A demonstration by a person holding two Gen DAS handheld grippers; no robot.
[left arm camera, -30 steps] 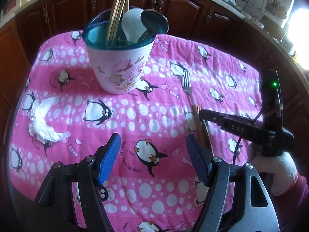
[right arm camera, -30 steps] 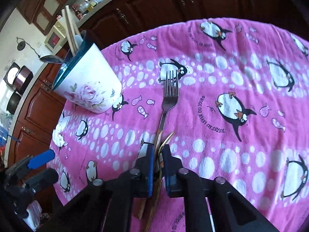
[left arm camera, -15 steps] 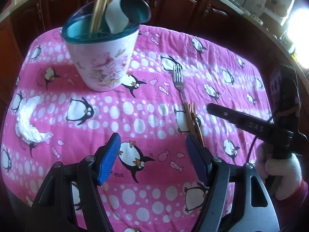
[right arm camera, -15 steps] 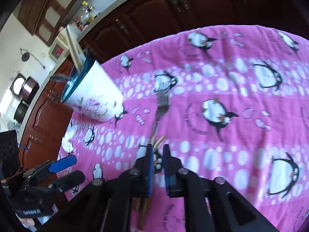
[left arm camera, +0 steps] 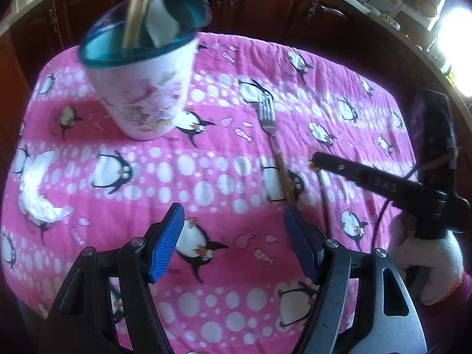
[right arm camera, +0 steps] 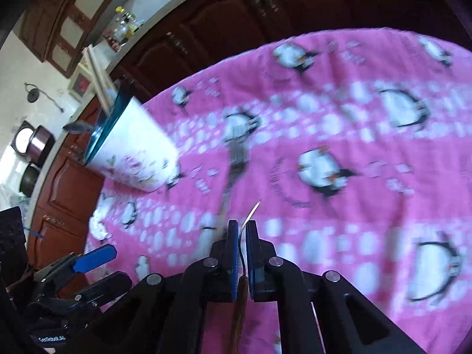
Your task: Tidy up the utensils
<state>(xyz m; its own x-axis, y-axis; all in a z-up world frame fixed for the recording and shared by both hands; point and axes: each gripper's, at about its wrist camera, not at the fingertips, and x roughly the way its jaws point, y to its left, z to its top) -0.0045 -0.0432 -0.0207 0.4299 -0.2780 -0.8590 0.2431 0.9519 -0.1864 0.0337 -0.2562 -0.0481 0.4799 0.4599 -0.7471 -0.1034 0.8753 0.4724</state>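
A white flowered cup with a teal rim stands at the far left of the pink penguin cloth and holds chopsticks and spoons. A fork with a wooden handle lies on the cloth to its right. My right gripper is shut on a thin wooden-handled utensil, seen edge-on and lifted above the cloth; it also shows in the left wrist view. My left gripper is open and empty, low over the near part of the cloth. The cup and fork show blurred in the right wrist view.
A crumpled white tissue lies at the cloth's left edge. Dark wooden cabinets stand behind the table. My left gripper shows at the lower left of the right wrist view.
My right gripper has lifted the thin utensil off the cloth, away from the fork beside it. The left gripper has drifted back and stayed open.
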